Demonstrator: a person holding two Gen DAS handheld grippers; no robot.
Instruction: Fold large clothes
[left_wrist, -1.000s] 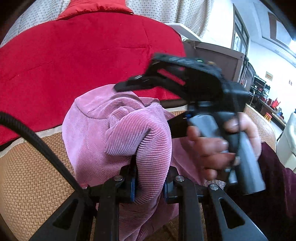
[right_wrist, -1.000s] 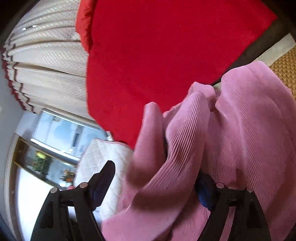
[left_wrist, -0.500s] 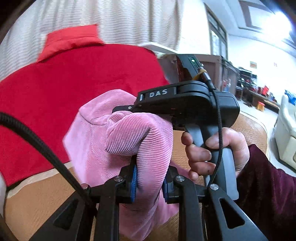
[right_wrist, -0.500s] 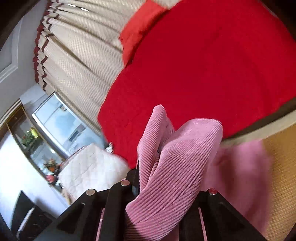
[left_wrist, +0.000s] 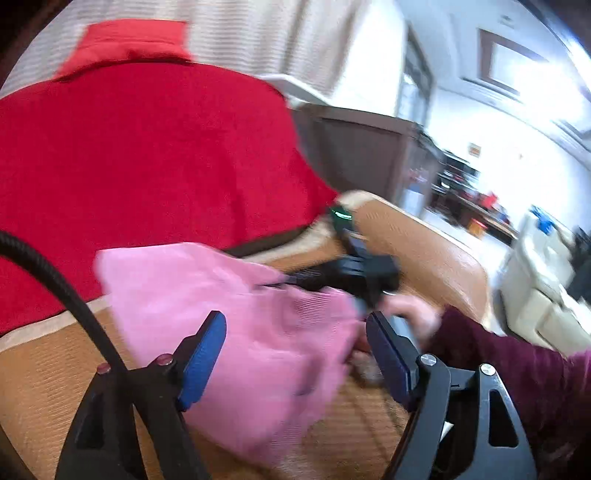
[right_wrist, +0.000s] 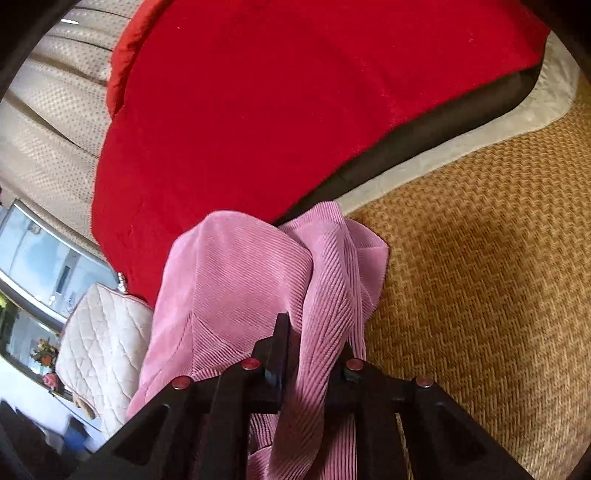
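A pink corduroy garment (left_wrist: 258, 332) lies bunched on the woven tan mat (left_wrist: 424, 258), blurred by motion in the left wrist view. My left gripper (left_wrist: 295, 336) is open, its blue pads apart on either side of the cloth, holding nothing. My right gripper (right_wrist: 314, 350) is shut on a fold of the pink garment (right_wrist: 251, 280), which drapes over and between its fingers. The right gripper's body (left_wrist: 354, 273) and the hand holding it show beyond the cloth in the left wrist view.
A red quilt (left_wrist: 140, 147) (right_wrist: 295, 92) covers the bed behind the mat (right_wrist: 480, 277). A pale border strip (right_wrist: 480, 129) edges the mat. Curtains (right_wrist: 48, 110) hang behind. A white quilted cushion (right_wrist: 103, 339) sits at lower left. A brown cabinet (left_wrist: 362, 155) stands at right.
My left gripper has opened and let go of the pink cloth, which has dropped towards the mat. My right gripper stays shut on the garment and has lowered it.
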